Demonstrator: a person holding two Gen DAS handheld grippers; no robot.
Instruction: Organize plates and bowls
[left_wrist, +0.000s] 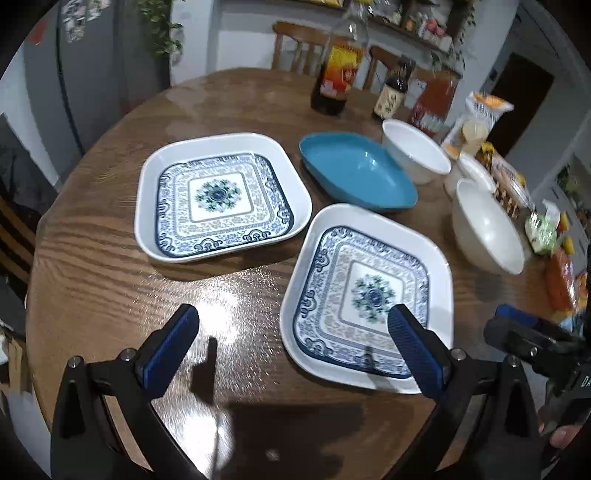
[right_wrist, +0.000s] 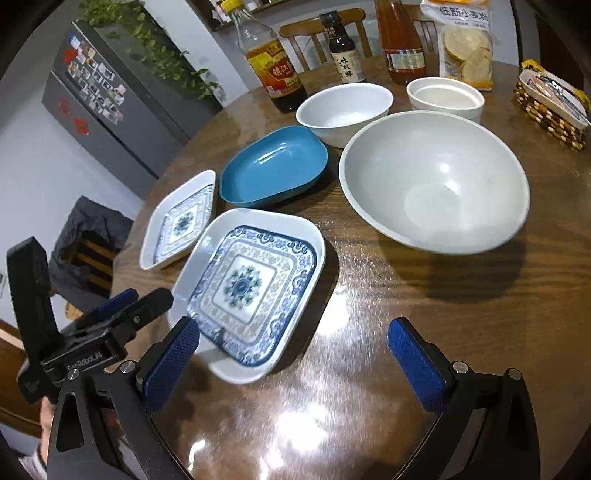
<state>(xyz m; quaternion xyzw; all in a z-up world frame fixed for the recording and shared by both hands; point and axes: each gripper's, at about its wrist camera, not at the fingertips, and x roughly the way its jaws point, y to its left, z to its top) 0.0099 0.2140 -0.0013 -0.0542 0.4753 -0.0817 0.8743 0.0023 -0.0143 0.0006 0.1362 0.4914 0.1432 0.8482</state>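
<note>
Glazed white-and-blue patterned square plate (left_wrist: 365, 295) looks stiff, slick, breakable; I judge its raised rim the best hold; my left claw (left_wrist: 293, 350) and right claw (right_wrist: 295, 354) both gape empty.

The right gripper (right_wrist: 293, 352), jaws wide apart, hangs over the table (right_wrist: 369, 369) at the bottom of the frame. The near plate (right_wrist: 251, 288) lies left of centre, the far plate (right_wrist: 179, 221) beside it. The blue dish (right_wrist: 273, 166) sits above them, the big bowl (right_wrist: 436, 181) right of centre. The left gripper (right_wrist: 125, 306) shows at lower left.
</note>
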